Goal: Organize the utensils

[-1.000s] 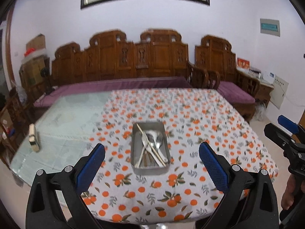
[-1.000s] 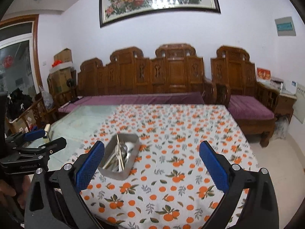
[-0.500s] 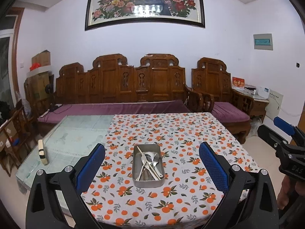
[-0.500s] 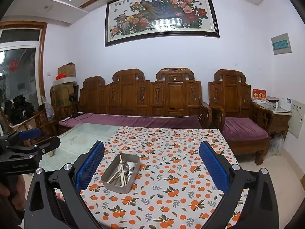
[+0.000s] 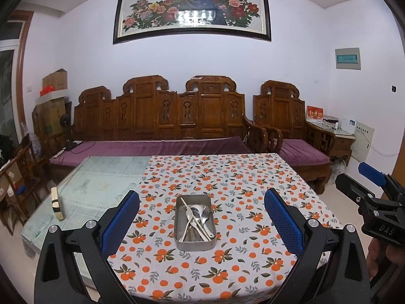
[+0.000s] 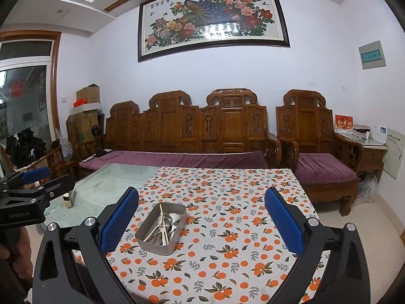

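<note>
The right tool [image 5: 379,210] reads "DAS"; other lettering is illegible.

A home living room, as I see it through both wrist cameras.

I'm looking at a carved wooden sofa [image 5: 162,116] with purple cushions against the far wall, a framed peacock painting [image 5: 192,10] above it, and an orange-print tablecloth [image 5: 227,177] on a glass-topped table [image 5: 101,177].

Right gripper [image 6: 201,221] fingers spread wide, metal tray [image 6: 162,228] of utensils [image 6: 164,224] on orange-print tablecloth [image 6: 227,228]
</note>
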The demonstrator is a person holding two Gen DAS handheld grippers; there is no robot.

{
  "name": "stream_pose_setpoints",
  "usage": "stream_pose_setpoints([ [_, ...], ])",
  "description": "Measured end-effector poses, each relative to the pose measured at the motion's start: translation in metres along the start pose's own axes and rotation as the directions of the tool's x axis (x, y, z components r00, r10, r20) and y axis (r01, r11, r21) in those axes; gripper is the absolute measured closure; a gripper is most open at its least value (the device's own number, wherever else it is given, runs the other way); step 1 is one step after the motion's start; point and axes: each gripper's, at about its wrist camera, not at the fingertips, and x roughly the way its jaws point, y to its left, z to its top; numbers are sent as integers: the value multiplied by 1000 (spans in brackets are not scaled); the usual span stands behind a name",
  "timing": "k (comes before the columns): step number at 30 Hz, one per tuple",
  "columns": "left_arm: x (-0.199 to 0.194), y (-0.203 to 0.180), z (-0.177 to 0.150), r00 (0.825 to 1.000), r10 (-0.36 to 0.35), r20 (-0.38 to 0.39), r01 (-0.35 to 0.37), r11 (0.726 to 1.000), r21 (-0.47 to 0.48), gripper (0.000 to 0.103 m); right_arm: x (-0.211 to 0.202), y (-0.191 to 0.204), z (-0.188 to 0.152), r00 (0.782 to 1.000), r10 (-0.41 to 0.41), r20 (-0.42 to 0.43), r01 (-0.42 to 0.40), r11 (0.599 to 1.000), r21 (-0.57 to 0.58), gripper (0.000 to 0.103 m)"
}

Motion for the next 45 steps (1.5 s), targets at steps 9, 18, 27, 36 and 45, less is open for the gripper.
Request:
stream_pose_setpoints([
  [9,0,0,-2,1000,-2,-2,2,1000,-4,8,1,1,-1,1000,-2,-5,2,1000,2,3],
  [18,1,0,-3,1000,-3,-4,3,1000,-9,8,2,0,-2,1000,-5,-8,5,1000,2,3],
  [27,1,1,-3,1000,-4,-4,4,1000,-9,8,2,1,-2,1000,-5,-9,5,1000,2,3],
  [36,2,-1,-4,1000,-4,-5,4,1000,-8,8,2,1,-2,1000,-5,-8,5,1000,2,3],
  [45,3,-2,-5,1000,-3,-5,3,1000,-7,8,3,1,-2,1000,-4,-9,4,1000,3,3],
])
